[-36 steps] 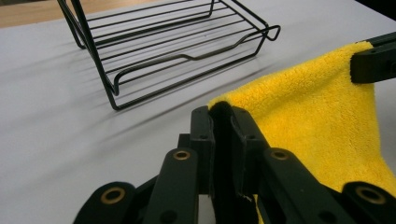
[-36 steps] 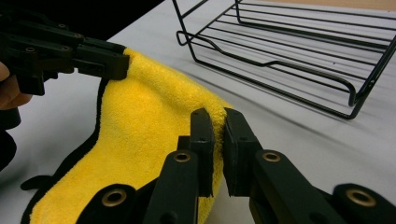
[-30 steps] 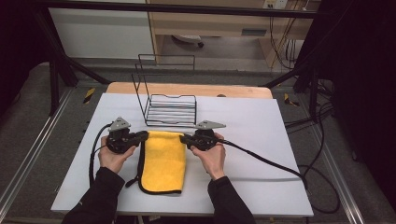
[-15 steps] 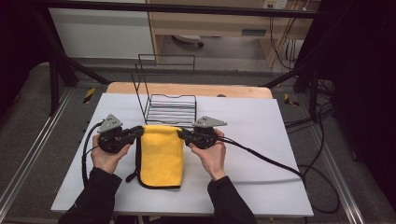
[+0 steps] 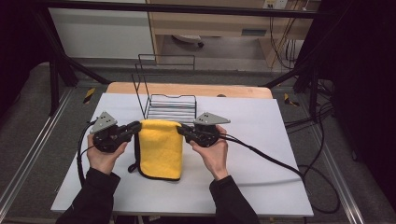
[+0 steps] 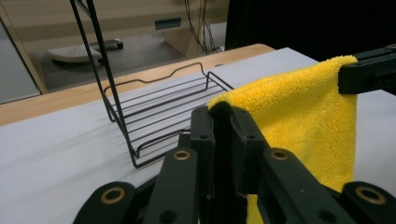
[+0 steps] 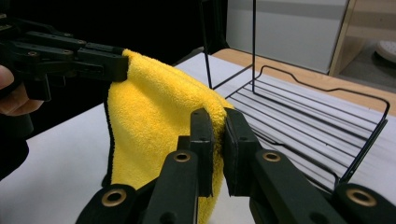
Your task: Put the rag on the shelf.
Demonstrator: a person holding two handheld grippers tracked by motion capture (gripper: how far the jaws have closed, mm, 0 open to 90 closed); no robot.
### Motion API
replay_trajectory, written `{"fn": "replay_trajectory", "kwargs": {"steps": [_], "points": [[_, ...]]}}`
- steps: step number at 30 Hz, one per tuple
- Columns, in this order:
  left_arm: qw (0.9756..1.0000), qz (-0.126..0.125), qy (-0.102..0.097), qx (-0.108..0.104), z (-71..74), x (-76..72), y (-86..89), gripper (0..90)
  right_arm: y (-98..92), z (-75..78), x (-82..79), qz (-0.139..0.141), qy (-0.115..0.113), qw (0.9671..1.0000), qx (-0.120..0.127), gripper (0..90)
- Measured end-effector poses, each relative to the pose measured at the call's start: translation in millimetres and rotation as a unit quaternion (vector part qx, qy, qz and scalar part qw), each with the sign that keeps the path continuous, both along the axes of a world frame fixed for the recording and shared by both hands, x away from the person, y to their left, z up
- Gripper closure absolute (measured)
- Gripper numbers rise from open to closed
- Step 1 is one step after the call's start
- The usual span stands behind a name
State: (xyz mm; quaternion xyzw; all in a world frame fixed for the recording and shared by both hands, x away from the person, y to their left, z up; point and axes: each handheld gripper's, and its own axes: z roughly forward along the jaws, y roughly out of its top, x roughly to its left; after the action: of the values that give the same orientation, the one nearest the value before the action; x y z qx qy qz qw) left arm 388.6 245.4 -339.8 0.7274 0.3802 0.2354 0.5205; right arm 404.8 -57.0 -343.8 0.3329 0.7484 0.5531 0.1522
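**Yellow cloth pinched at both top corners**

My left claw and right claw each pinch a top corner of the yellow cloth, which hangs onto the table. Just behind stands the wire rack.

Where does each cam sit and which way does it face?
High view: above the person's side of the table, looking forward and down; forearms, both hands, left claw and right claw show.
Left gripper view: rides the left claw, looking along its jaws toward the wire rack.
Right gripper view: rides the right claw, jaws at bottom, other hand at left.
Shared: both gripper views show the yellow cloth and the rack.
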Motion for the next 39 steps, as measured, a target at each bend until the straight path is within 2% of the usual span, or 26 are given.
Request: {"fn": "replay_trajectory", "kwargs": {"steps": [8, 17, 27, 39], "points": [[0.9996, 0.000, -0.024, -0.014, 11.8, -5.9, -2.1, 80.7, -4.0, 12.4, -1.8, 0.000, -0.020, 0.9997, 0.011, 83.6], [0.9988, 0.003, -0.044, -0.024, 24.0, -5.5, -5.0, 80.7, -6.3, 28.5, -2.9, -0.003, -0.047, 0.9988, 0.011, 83.6], [0.9959, 0.014, -0.080, -0.040, 40.2, -5.3, -9.4, 80.7, -9.4, 46.5, -4.7, -0.012, -0.078, 0.9966, 0.023, 83.7], [0.9926, 0.020, -0.106, -0.055, 56.7, -2.3, -16.6, 80.7, -13.8, 65.0, -4.9, -0.026, -0.108, 0.9931, 0.036, 83.7]]}}
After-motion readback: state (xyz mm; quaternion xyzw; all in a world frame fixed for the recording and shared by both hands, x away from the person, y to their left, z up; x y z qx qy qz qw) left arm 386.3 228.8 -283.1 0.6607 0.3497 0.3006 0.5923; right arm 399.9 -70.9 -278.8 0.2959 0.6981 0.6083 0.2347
